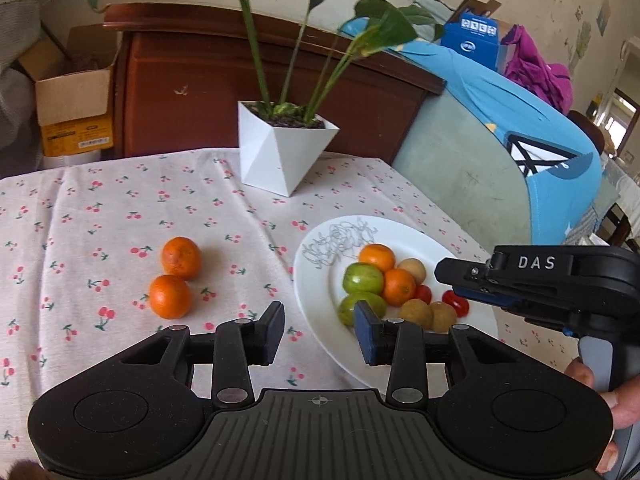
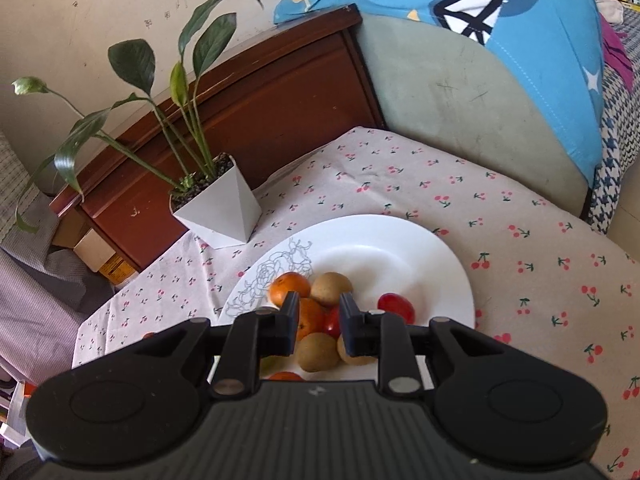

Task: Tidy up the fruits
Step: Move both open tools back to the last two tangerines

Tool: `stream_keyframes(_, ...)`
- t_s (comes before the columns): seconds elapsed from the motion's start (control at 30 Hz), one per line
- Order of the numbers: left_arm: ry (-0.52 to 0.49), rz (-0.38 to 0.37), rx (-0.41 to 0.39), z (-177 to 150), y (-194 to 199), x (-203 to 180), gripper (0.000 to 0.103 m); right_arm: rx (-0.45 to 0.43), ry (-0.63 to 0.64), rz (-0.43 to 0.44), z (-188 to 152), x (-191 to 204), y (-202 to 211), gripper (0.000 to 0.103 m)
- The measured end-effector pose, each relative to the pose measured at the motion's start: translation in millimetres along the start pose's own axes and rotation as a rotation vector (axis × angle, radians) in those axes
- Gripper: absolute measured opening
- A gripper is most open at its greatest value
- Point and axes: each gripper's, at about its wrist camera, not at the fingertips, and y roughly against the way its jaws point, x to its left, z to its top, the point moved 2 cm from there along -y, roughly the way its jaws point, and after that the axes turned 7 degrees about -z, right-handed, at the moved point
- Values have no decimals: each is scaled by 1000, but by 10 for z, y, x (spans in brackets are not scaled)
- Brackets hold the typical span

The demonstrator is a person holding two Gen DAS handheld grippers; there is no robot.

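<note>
Cherry-print cloth (image 1: 120,216) covers the table, and the white plate (image 1: 404,236) is our landmark, sitting toward the sofa side with a white faceted planter (image 1: 280,156) just behind it. On the plate sits a tight huddle: two oranges (image 1: 398,286), two green fruits (image 1: 362,278), several small brown fruits (image 1: 416,312) and a pair of red tomatoes (image 1: 456,302), all bunched toward the near part of the plate. Well off to the plate's left, two more oranges (image 1: 172,280) rest on the cloth, touching each other. Left gripper (image 1: 320,330) hovers at the plate's near-left rim, its jaws apart with nothing between them, one pad over the cloth and the other over the plate. Right gripper (image 2: 319,322) hangs over the pile from the plate's right, jaws drawn nearly together with only a narrow gap, nothing visibly clamped. At the plate's right, a hand (image 1: 600,412) grips its handle.
</note>
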Motion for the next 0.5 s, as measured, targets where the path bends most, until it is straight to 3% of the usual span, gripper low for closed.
stream_keyframes(0.5, 74, 194, -46, 62, 129, 568, 37, 3, 139, 109, -91, 542, -147, 23)
